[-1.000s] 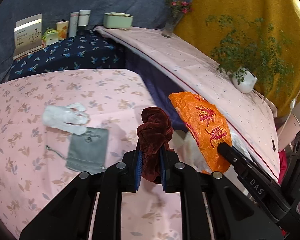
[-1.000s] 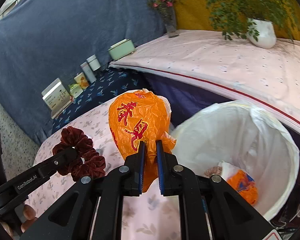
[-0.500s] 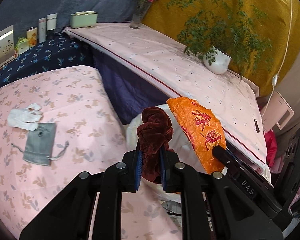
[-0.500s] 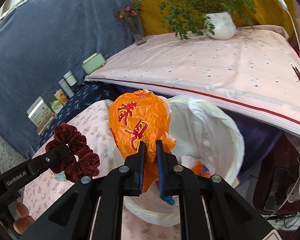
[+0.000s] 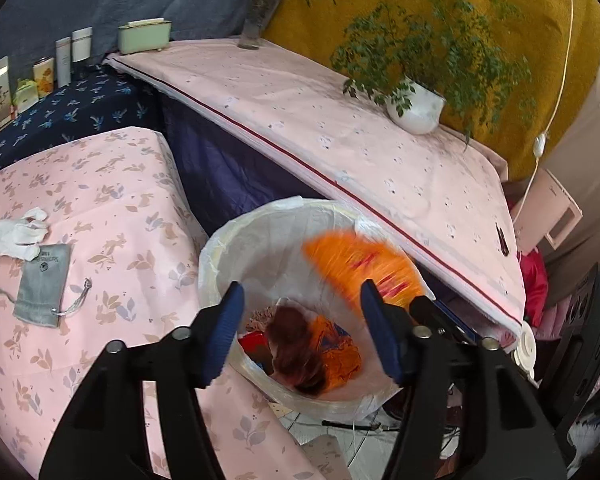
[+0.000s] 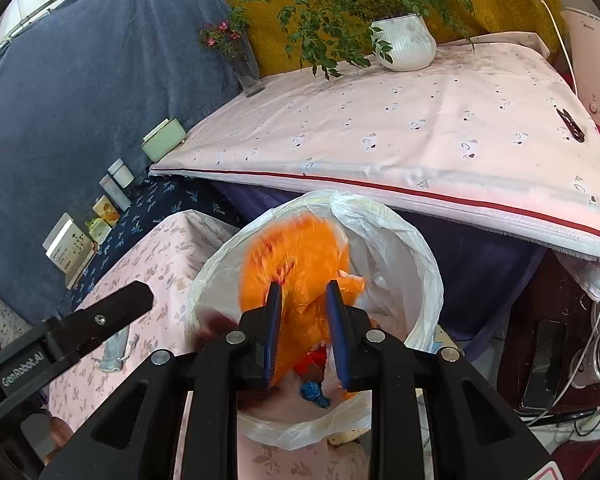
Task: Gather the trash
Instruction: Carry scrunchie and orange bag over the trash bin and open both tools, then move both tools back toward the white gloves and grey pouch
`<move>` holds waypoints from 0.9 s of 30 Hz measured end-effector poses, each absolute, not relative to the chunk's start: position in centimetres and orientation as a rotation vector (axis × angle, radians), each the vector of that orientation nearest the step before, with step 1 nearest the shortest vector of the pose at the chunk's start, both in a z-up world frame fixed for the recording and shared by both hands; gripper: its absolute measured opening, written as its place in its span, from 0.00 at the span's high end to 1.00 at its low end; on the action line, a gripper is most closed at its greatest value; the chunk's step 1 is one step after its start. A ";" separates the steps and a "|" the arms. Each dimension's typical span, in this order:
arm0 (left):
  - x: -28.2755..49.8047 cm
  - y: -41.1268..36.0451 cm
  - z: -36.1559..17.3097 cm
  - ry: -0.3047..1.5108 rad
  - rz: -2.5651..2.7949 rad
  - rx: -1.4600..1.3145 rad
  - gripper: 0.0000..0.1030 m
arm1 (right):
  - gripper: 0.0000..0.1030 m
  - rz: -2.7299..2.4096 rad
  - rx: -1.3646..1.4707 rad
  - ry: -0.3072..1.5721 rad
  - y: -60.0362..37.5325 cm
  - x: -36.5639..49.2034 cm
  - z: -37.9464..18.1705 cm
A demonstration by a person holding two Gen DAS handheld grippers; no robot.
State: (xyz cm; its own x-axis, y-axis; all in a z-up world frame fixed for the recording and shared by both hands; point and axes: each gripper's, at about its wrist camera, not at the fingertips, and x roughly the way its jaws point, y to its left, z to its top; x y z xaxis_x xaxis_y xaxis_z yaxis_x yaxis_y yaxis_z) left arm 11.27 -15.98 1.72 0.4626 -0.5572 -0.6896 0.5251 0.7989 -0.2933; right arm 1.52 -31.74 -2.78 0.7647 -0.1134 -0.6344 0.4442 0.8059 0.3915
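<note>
Two grippers hang over one lined bin (image 5: pixel 220 248), and we read the scene from the left side across.

On the pink flowered table (image 5: pixel 112 208), near its left edge, we see a crumpled white glove (image 5: pixel 18 234) touching the top corner of a flat grey drawstring pouch (image 5: pixel 42 284). The bin stands just off the table's right edge, its white liner folded over the rim.

Our left gripper (image 5: pixel 302 332) has its jaws spread wide with nothing between them. Directly beyond it, the dark red scrunchie (image 5: pixel 296 348) shows blurred inside the bin, among orange and red scraps at the bottom. We cannot tell whether it is resting there or in the air.

To the right, the orange bag (image 6: pixel 300 268) appears smeared in both views, over the bin's mouth. Our right gripper (image 6: pixel 305 336) has its jaws partly apart; the bag's lower end sits in the gap, and we cannot tell whether either pad touches it. A small blue scrap (image 6: pixel 314 394) lies in the bin below.

Behind the bin runs a higher pale bed (image 6: pixel 420 128), edged with a red stripe. At its far edge stand a vase of pink flowers (image 6: pixel 246 64) and, farther right, a white plant pot (image 6: pixel 404 42).
</note>
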 end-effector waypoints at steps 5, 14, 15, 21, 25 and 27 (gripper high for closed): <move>11.7 -15.2 1.7 0.870 -0.642 -0.051 0.42 | 0.67 -0.318 0.557 0.633 -31.6 1.5 -2.6; 12.0 -12.8 2.0 0.856 -0.593 -0.077 0.36 | 0.60 -0.292 0.528 0.641 -29.8 2.0 -2.0; 12.1 -12.4 2.0 0.854 -0.588 -0.080 0.36 | 0.60 -0.287 0.522 0.642 -29.6 2.1 -1.9; 12.7 -10.2 2.2 0.849 -0.554 -0.109 0.35 | 0.60 -0.256 0.489 0.651 -27.6 2.9 -1.4; 12.8 -9.1 2.4 0.840 -0.536 -0.116 0.35 | 0.60 -0.236 0.466 0.656 -26.2 3.4 -1.0; 12.9 -8.5 2.5 0.837 -0.529 -0.119 0.35 | 0.59 -0.227 0.455 0.658 -25.6 3.7 -0.8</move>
State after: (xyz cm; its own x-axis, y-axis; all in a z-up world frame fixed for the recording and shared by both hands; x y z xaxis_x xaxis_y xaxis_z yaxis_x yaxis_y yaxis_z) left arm 12.87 -8.46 2.46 0.5495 -0.4912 -0.6759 0.3993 0.8650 -0.3040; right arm 3.67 -25.61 -0.77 0.7715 -0.0603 -0.6334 0.3431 0.8778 0.3343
